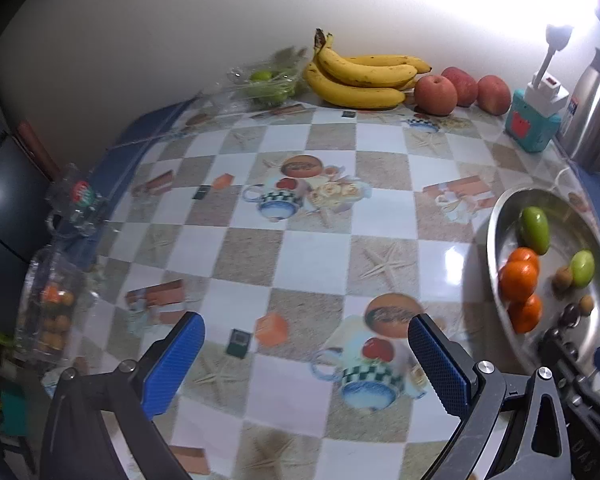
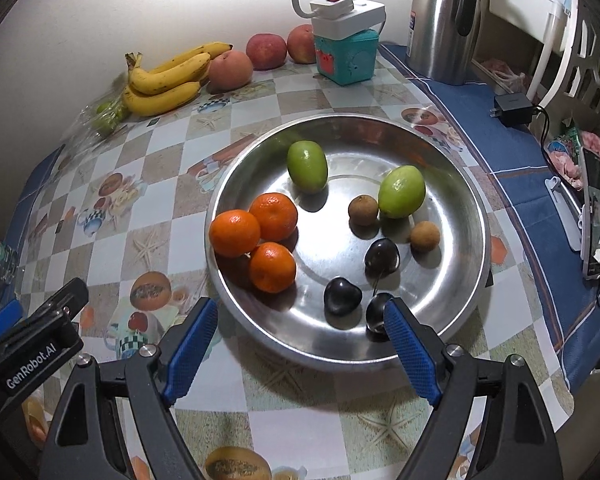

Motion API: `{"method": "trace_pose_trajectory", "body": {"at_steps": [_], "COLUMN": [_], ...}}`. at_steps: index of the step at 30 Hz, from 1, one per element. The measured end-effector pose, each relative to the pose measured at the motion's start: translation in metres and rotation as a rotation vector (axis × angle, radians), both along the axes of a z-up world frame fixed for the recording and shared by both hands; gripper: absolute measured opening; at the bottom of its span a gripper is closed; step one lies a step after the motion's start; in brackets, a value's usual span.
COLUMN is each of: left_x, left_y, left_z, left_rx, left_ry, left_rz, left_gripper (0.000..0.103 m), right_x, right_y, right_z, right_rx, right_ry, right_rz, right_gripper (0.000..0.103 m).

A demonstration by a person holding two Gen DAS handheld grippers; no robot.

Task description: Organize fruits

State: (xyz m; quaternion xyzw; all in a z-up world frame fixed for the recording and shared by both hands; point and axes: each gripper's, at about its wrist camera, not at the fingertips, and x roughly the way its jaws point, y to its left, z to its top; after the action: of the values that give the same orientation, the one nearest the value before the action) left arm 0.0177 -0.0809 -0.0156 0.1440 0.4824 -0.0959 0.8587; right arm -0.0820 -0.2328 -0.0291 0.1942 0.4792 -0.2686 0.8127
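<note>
Steel dish [image 2: 452, 184]: round, shiny, shallow; my right-wrist view shows all of it, with its near rim between my spread fingers, while my left-wrist view catches only its left part at the right edge.
Tablecloth [image 1: 300, 248]: checked, glossy, printed with teapots and starfish; it fills my left-wrist view.
Bananas [image 1: 360, 76]: yellow bunch, brown-flecked, against the back wall; long axis runs across the picture, stems up at the left end.
Apples [image 1: 436, 94]: three, red-pink, in a row just right of the bananas.
Clear boxes [image 1: 48, 308]: seen properly only from my left wrist; one at the left table edge holds small orange fruit, another near the bananas holds green fruit [image 1: 262, 77].
Green fruits [image 2: 307, 166]: two, smooth ovals in the back half of the dish; the left one stands with its long axis near upright in the picture, the right one leans to the right.
Tangerines [image 2: 274, 216]: three, bright orange, clustered and touching at the dish's left side.
Dark cherries [image 2: 342, 295]: three, glossy black, front of the dish; only my right view shows them clearly.
Brown fruits [image 2: 363, 210]: two, small, round, dull.
My right gripper [image 2: 296, 344]: jaws wide, holding nothing.
My left gripper [image 1: 304, 364]: jaws wide over bare cloth, holding nothing.
</note>
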Motion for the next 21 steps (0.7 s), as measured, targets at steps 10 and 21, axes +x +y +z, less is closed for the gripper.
{"method": "trace_pose_trajectory", "body": {"at_steps": [10,21], "left_x": [-0.021,-0.023], "left_y": [0.01,0.024], "left_z": [0.011,0.018], "left_rx": [0.0,-0.044], "left_ry": [-0.008,-0.002], "left_rz": [-0.032,-0.006], "left_gripper": [0.103,0.103], "right_x": [-0.014,-0.025], "right_y": [0.003,0.006], "right_z": [0.01,0.022], "right_rx": [-0.02,-0.041], "right_ry": [-0.003,-0.04], "right_rz": [-0.025,-0.037], "right_gripper": [0.086,0.086]}}
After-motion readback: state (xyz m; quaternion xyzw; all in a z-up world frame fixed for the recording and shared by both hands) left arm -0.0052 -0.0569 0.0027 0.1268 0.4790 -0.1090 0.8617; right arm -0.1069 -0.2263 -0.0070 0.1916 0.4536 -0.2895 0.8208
